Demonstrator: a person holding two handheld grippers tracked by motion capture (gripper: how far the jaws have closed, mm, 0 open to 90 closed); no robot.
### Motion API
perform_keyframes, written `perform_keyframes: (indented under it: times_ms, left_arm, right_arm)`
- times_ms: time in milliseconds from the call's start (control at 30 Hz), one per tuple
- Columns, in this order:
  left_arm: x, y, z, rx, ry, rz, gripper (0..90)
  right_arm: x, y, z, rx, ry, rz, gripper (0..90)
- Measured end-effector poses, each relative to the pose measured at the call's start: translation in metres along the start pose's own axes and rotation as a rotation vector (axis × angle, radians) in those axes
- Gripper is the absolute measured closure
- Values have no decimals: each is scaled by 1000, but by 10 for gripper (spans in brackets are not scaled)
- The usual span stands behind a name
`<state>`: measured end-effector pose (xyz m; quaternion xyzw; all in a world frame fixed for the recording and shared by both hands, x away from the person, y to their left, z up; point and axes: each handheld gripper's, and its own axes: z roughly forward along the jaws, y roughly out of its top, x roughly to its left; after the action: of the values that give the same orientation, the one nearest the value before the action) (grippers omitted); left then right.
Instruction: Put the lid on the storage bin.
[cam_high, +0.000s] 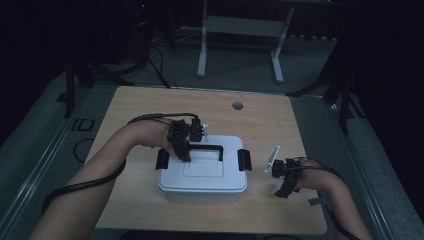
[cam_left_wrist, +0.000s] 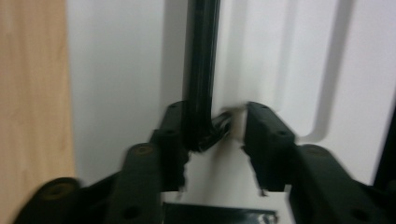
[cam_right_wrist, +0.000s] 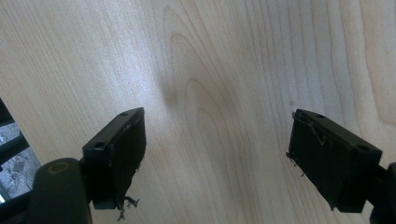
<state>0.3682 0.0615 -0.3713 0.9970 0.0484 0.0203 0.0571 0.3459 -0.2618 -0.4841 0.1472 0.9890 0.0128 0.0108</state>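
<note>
Nearest the high camera, the person's two forearms enter from the near edge of the worktop (cam_high: 150, 102), a pale wood table with a round cable hole (cam_high: 237, 106) near its far edge.

Left gripper (cam_high: 182, 150): positioned over the lid of the white storage box (cam_high: 202, 186), which sits at the middle of the worktop, toward the near edge. Its jaws stand partly apart. In the left gripper view the black carry handle (cam_left_wrist: 201, 70) runs between them; it lies against the left pad, while the right pad stands clear of it with a gap. No clamping is evident.

Right gripper (cam_high: 284, 192): held near the right near corner of the worktop, well apart from the box. Its jaws stand wide apart with nothing between them; the right gripper view shows bare wood grain below the pads.

Box: lid seated, a black latch (cam_high: 162, 159) on its left side and another latch (cam_high: 243, 159) on its right.

Room: dim, grey floor, the white legs of a second table (cam_high: 240, 30) beyond the far edge, black stands at both sides.

The left gripper view resolves the handle's position between the pads, which the high view leaves unclear.
</note>
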Motion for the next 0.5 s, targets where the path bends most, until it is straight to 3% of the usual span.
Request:
perform_keyframes:
  times_ms: [33, 67, 100, 200, 233, 267, 333, 367, 467, 500]
  left_arm:
    - [2, -3, -2, -25, 21, -32, 501]
    - [2, -3, -2, -25, 21, -32, 446]
    - [4, -6, -6, -62, 15, -80, 388]
    - [5, -9, -9, -77, 12, -101, 199]
    - [5, -11, -9, -80, 28, -103, 133]
    - [5, -13, -9, -86, 39, -99, 133]
    - [5, -18, -9, -124, 95, -74, 47]
    - [8, -26, -11, -167, 105, -89, 12]
    - [10, -36, -10, -186, 81, -129, 12]
    - [10, -39, -9, -177, 92, -132, 13]
  right_arm:
    - [0, 0, 0, 1, 0, 1, 186]
    - [0, 0, 0, 1, 0, 1, 186]
    - [0, 0, 1, 3, 1, 3, 186]
    - [0, 0, 1, 3, -1, 4, 186]
    - [-1, 1, 0, -3, -2, 4, 186]
    - [-1, 1, 0, -3, -2, 4, 186]
    - [-1, 1, -1, -7, -1, 8, 187]
    - [-1, 1, -1, -11, -1, 9, 187]
    - [-4, 1, -2, -25, -16, 32, 186]
    - [-4, 1, -3, -31, -26, 39, 187]
